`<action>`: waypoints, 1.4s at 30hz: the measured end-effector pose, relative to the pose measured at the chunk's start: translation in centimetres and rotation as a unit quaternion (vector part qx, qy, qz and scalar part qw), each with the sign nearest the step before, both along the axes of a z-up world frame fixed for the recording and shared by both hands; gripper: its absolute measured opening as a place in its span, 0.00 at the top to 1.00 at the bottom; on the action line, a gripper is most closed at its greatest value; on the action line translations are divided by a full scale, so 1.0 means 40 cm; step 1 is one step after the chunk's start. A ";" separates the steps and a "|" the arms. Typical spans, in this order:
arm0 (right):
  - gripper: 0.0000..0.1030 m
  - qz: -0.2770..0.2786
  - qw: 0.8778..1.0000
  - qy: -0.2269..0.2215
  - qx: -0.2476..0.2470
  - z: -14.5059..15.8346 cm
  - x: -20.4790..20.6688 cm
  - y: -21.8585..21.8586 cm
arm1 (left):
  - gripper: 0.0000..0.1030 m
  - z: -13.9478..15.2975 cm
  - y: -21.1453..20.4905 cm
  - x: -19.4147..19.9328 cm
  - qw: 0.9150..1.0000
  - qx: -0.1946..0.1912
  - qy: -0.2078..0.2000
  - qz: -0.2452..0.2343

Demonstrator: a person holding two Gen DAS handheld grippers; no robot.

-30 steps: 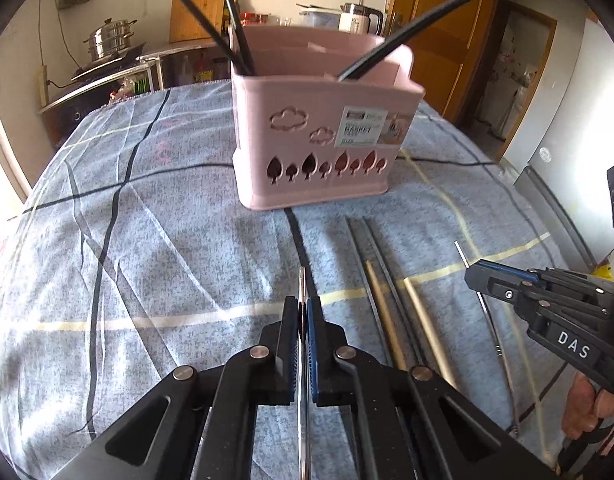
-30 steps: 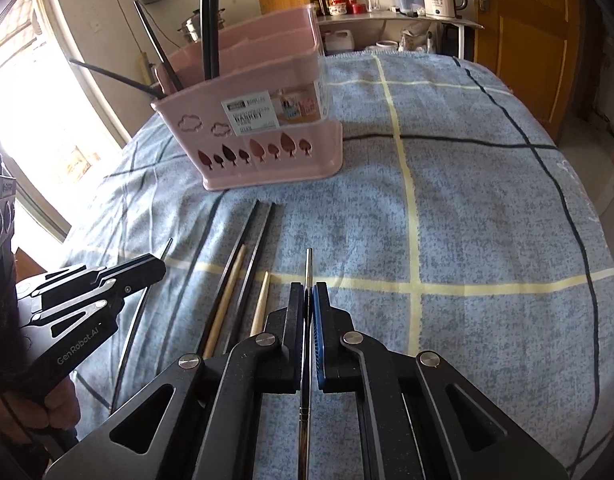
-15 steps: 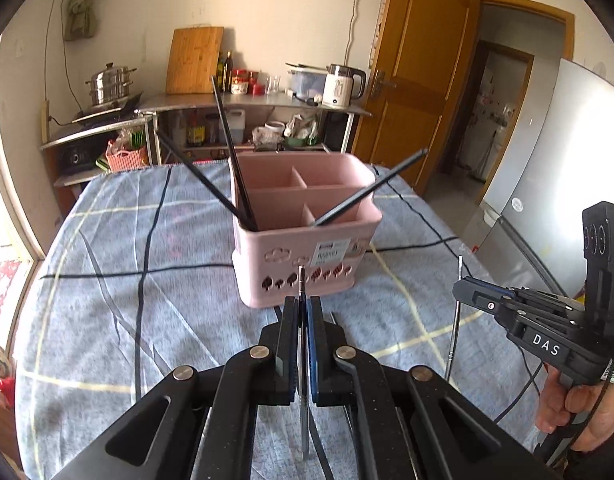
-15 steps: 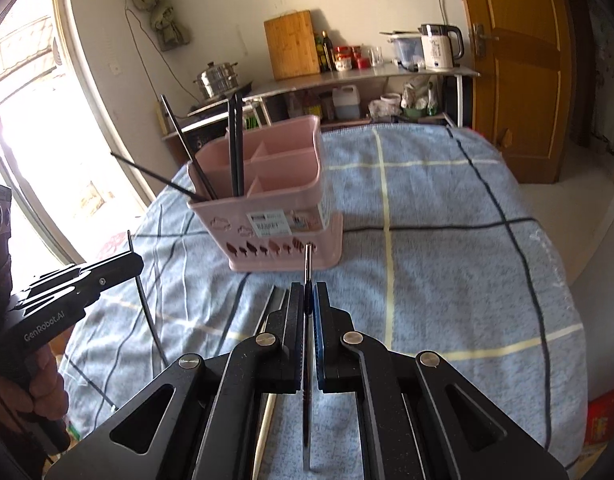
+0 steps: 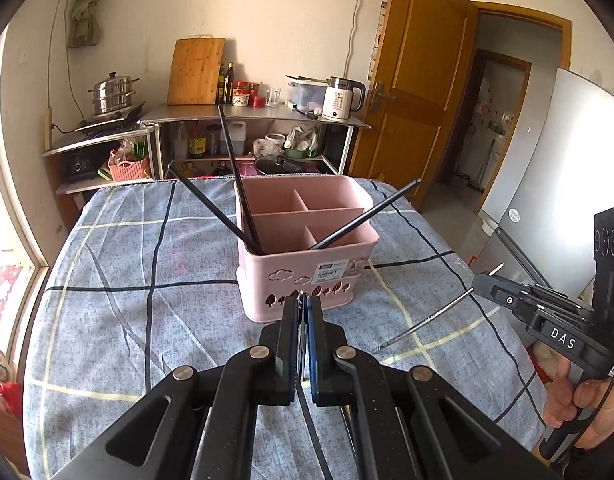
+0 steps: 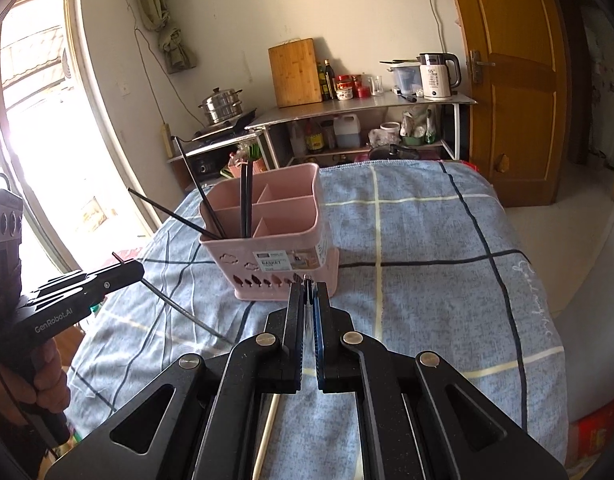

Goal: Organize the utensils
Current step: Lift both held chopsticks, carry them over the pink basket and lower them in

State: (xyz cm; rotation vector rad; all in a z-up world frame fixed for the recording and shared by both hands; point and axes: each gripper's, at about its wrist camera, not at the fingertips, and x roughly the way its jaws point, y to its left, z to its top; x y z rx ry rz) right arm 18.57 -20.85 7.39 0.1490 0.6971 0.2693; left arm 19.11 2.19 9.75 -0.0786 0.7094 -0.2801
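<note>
Since the earlier frames both grippers have risen from the tablecloth (image 5: 107,280), and each one has lifted a thin metal chopstick with it; the view now looks down at the pink basket (image 5: 307,276) from higher.

The left gripper (image 5: 303,300) is clamped on a slim metal chopstick (image 6: 175,304), which in the right wrist view sticks out from the tip and slants down over the cloth. The right gripper (image 6: 309,286) is also closed tightly on a metal chopstick (image 5: 427,320), which hangs down at an angle in the left wrist view. Both are in the air, near the basket but not yet above it.

The basket stands in the middle of the table and has several compartments. Black chopsticks (image 5: 243,196) already lean in the front left part, and one more (image 5: 367,216) leans out to the right. A few wooden and dark chopsticks (image 6: 267,432) seem to remain on the cloth below the right gripper.

I think the next step is to drop both sticks into a compartment. The risk is that the smooth metal can turn or slip between the pads, because each stick is held near one end. The long free end can also hit the leaning black chopsticks or the basket rim and push the light basket.
</note>
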 end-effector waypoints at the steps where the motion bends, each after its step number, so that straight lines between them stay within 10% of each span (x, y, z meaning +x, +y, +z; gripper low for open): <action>1: 0.96 0.001 1.000 0.001 0.000 -0.002 -0.002 0.000 | 0.96 -0.002 0.000 -0.002 1.000 0.000 0.000 0.000; 22: 0.96 0.042 0.998 -0.039 0.010 0.106 -0.031 0.036 | 0.97 0.120 0.041 -0.025 1.000 -0.021 -0.019 -0.006; 42: 0.96 0.065 0.991 -0.113 0.023 0.307 0.133 0.132 | 0.97 0.287 0.090 0.171 0.998 -0.037 -0.055 0.018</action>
